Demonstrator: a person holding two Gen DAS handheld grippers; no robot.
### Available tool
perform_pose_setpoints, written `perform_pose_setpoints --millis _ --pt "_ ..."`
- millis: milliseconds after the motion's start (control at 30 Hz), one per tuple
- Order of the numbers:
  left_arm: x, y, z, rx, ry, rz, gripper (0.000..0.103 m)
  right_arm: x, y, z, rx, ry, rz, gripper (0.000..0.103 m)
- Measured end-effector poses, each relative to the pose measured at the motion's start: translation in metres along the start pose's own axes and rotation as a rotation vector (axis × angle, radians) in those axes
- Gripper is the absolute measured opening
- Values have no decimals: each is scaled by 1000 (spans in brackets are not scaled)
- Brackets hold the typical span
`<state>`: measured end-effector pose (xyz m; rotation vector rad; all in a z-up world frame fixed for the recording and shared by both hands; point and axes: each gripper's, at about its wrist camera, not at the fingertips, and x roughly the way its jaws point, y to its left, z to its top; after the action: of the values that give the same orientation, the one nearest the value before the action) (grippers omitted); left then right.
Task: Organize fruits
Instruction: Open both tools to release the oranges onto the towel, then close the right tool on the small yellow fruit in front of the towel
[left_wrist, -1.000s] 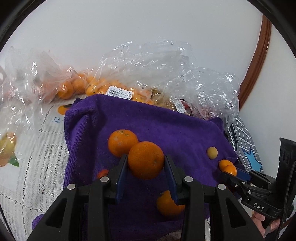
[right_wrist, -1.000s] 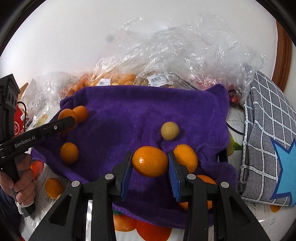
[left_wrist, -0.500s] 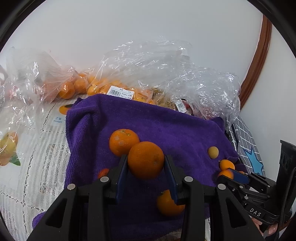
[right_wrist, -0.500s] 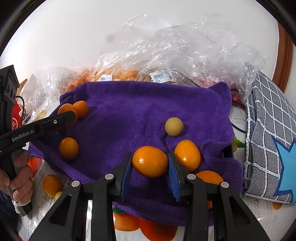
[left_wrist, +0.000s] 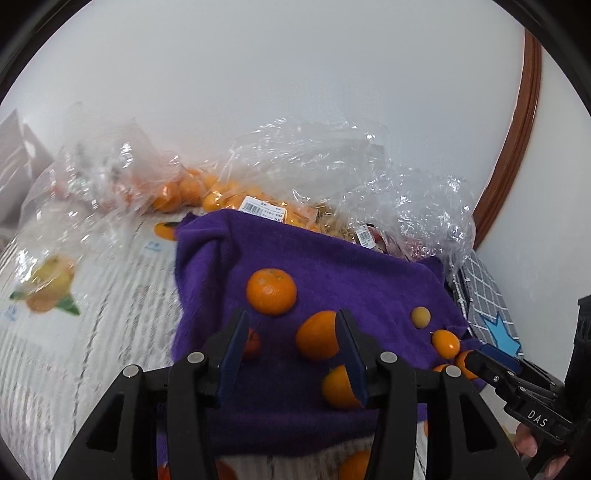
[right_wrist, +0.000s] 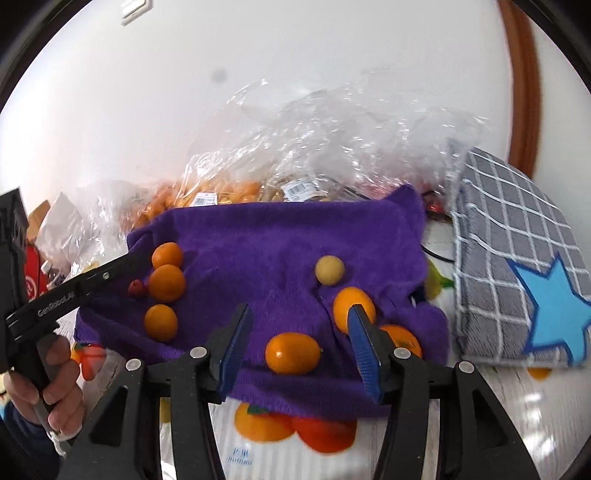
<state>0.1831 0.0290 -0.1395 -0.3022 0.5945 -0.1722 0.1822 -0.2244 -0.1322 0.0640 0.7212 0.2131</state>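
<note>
A purple towel (left_wrist: 351, 269) (right_wrist: 266, 236) lies on the table with fruit on it. My left gripper (left_wrist: 291, 328) is open; an orange (left_wrist: 317, 339) lies on the towel against its right finger. Another orange (left_wrist: 271, 291) sits just beyond, a third (left_wrist: 338, 386) nearer. My right gripper (right_wrist: 299, 321) is open; an oval orange fruit (right_wrist: 291, 353) lies on the towel between its fingers. A second oval fruit (right_wrist: 351, 304) and a small yellow fruit (right_wrist: 329, 270) lie beyond. Three oranges (right_wrist: 166, 282) sit at the towel's left by the left gripper.
Clear plastic bags of fruit (left_wrist: 332, 184) (right_wrist: 332, 147) are heaped against the white wall behind the towel. A grey checked cloth with a blue star (right_wrist: 517, 280) lies to the right. The tablecloth (left_wrist: 92, 295) has printed fruit pictures.
Both grippers opened and let go of their fruit, which now lies on the towel. Both grippers pulled back and tilted up.
</note>
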Motion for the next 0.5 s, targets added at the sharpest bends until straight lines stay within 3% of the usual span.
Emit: perform_pose_setpoints --millis 133,333,500 --pt "-21 6 -6 -9 -33 18 47 -20 10 -10 -17 -8 -22 53" --pt "-40 21 -16 -34 -11 19 47 -37 28 -24 -25 11 26 53" --pt "-56 31 -28 -27 7 40 47 -35 50 -38 -61 47 61 44"
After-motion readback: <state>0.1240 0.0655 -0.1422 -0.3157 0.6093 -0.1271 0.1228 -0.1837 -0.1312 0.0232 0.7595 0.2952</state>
